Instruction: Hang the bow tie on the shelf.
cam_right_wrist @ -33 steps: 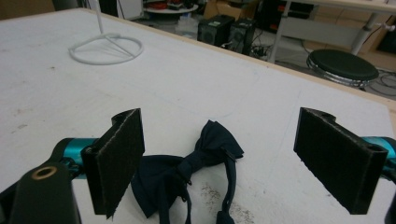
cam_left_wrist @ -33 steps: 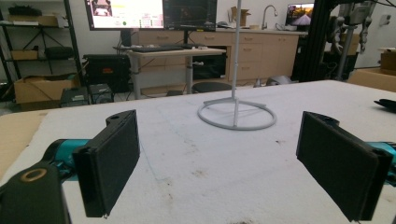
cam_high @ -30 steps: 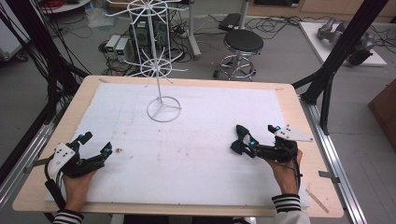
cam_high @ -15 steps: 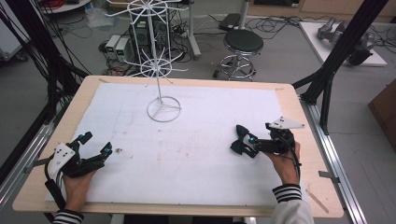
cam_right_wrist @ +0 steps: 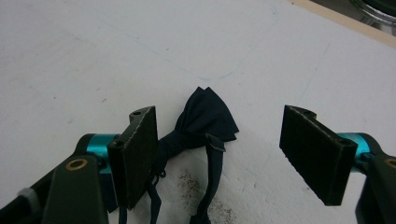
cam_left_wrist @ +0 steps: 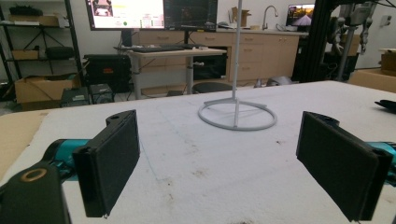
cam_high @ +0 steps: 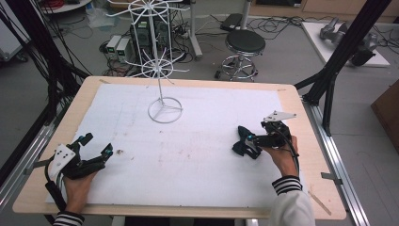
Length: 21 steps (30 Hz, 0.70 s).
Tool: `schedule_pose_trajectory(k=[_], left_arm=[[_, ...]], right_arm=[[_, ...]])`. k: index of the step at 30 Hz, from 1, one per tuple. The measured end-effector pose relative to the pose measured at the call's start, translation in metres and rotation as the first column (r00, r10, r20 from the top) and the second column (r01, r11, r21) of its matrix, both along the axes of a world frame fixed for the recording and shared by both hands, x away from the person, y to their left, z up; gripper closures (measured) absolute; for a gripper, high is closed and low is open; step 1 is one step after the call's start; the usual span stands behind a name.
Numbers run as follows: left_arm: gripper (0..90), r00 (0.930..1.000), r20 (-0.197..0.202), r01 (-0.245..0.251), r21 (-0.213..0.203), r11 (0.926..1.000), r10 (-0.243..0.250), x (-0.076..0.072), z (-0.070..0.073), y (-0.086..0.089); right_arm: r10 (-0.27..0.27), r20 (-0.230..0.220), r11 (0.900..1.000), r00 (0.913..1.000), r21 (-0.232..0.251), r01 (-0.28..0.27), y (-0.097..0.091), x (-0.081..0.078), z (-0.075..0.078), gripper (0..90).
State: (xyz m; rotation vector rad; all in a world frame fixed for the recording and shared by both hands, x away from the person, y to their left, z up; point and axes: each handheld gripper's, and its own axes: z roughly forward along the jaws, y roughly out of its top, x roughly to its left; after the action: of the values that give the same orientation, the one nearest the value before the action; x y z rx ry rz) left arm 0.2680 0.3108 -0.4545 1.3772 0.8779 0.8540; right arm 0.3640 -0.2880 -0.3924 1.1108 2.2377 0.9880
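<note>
White mat (cam_high: 202, 155) covers wooden table (cam_high: 301, 101); stool (cam_high: 243, 44) behind.

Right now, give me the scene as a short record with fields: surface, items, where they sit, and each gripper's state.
surface: white mat on a wooden table
items: dark navy bow tie; white wire stand
bow tie position: lying flat on the mat between the right gripper's jaws, nearer one jaw
stand position: upright at the far middle of the mat
left gripper: open, nothing between its jaws
right gripper: open, around the bow tie, not yet closed
</note>
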Motion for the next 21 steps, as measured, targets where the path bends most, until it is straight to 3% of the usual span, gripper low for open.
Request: schedule_pose_trajectory(k=[21], left_arm=[[13.8, 1.0000, 0.001, 0.001, 0.000, 1.0000, -0.001, 0.000, 0.000, 0.000]], right_arm=[[0.035, -0.112, 0.9894, 0.9931, -0.136, -0.050, 0.006, 0.013, -0.016, 50.2]])
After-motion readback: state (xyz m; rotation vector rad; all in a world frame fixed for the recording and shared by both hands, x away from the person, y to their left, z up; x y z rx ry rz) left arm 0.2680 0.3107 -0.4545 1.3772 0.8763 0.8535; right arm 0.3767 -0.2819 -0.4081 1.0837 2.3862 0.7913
